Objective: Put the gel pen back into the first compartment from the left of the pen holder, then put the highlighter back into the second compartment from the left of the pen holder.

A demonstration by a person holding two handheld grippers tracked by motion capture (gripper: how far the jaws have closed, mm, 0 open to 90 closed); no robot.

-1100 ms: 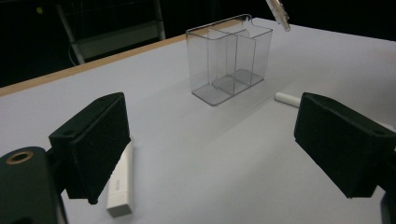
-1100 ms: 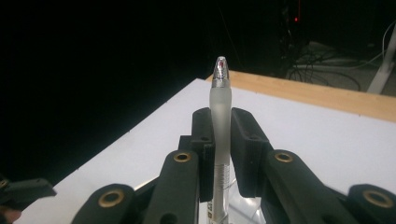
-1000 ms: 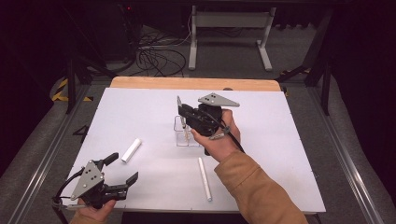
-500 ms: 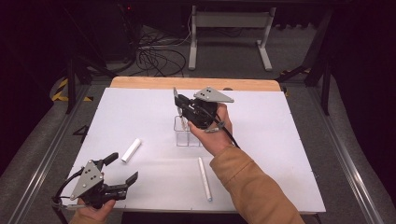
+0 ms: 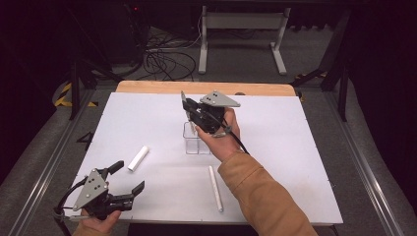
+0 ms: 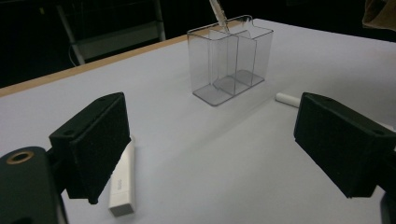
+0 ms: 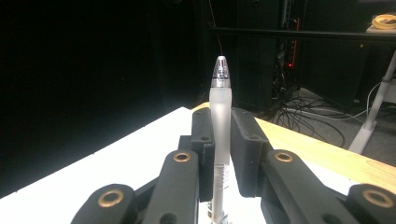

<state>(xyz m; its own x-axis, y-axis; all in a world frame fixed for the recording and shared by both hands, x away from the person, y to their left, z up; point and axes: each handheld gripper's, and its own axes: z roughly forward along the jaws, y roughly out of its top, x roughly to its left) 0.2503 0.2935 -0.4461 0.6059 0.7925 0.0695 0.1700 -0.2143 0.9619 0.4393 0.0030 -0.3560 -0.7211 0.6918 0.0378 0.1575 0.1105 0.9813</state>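
Gripping unlabelled pen (image 7: 220, 121), right gripper (image 7: 219, 140) jaws clamped; left gripper (image 5: 120, 179) jaws wide.

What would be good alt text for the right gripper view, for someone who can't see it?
A frosted translucent pen stands clamped upright between the two black jaws of the right hand-held gripper, its clear pointed tip up. Beyond lie the white table with its wooden edge, and a dark room with cables on the floor.
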